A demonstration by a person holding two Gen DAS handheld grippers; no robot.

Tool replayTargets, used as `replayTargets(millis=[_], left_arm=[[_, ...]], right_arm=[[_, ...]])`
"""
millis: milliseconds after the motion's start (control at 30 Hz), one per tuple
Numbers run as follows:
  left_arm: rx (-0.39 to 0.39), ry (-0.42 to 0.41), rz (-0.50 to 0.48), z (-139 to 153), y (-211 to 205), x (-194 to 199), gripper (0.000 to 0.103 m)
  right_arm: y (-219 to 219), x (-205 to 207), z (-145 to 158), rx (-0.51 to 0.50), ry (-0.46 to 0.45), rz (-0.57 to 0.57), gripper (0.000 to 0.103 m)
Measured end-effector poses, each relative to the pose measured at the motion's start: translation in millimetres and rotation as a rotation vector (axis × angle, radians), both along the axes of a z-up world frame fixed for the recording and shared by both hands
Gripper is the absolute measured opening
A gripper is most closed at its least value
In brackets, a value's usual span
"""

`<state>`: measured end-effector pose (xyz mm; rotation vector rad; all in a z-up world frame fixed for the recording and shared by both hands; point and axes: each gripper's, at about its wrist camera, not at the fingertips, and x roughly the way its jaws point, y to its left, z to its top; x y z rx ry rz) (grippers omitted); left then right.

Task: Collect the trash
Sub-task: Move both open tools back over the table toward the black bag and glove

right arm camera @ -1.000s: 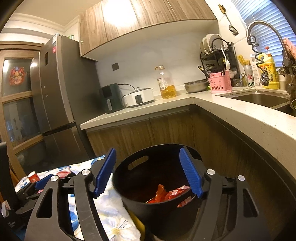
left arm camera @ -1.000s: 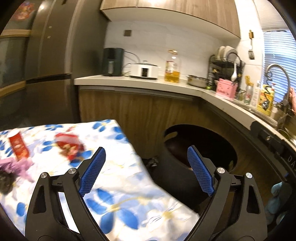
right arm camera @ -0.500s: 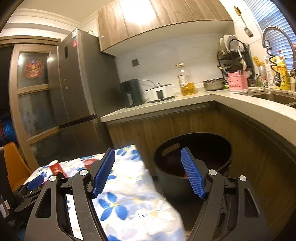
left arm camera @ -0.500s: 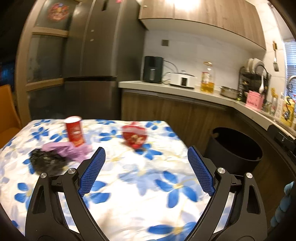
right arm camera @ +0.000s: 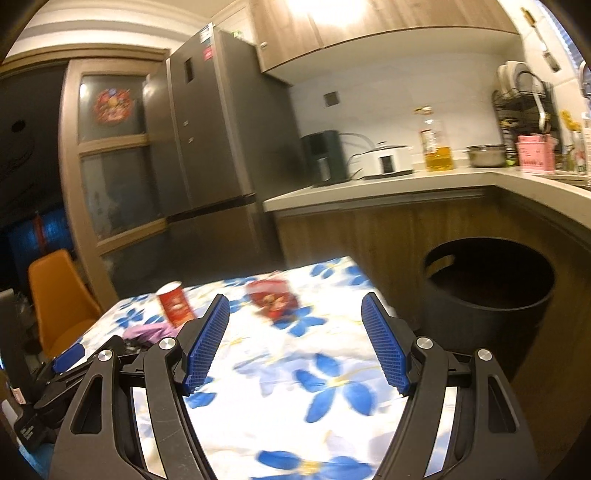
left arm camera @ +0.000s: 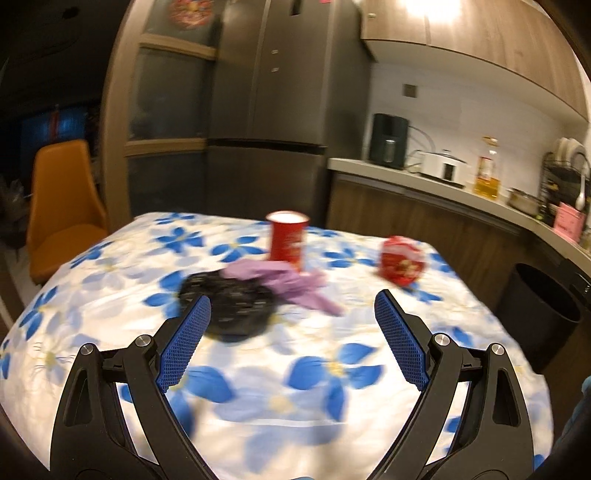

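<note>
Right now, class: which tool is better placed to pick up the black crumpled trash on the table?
Left. The left tool is open, with the black crumpled trash just beyond its left finger; the right tool faces the red snack bag.

We are in a home kitchen: a tall grey fridge (right arm camera: 214,133), wooden cabinets (right arm camera: 369,22), a countertop (right arm camera: 388,186) carrying a rice cooker (right arm camera: 386,160), oil bottle (right arm camera: 436,147) and dish rack (right arm camera: 524,99).
</note>
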<state>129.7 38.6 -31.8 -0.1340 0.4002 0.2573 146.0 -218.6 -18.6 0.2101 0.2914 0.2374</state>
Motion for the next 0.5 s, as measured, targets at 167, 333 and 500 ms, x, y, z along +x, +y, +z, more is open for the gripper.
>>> replayTargets(millis=[167,333,500], left_arm=[[0.0,0.029,0.056,-11,34,4,0.089],[-0.065,0.08,0.068,-21,64,25,0.089],[-0.108,0.138,0.04,-29,78,50,0.089]], right_arm=[[34,8,-3,-0.021,0.006,0.067,0.073],[65,18,-7,-0.034,0.016,0.12,0.073],[94,29,-10,-0.042,0.022,0.161,0.073]])
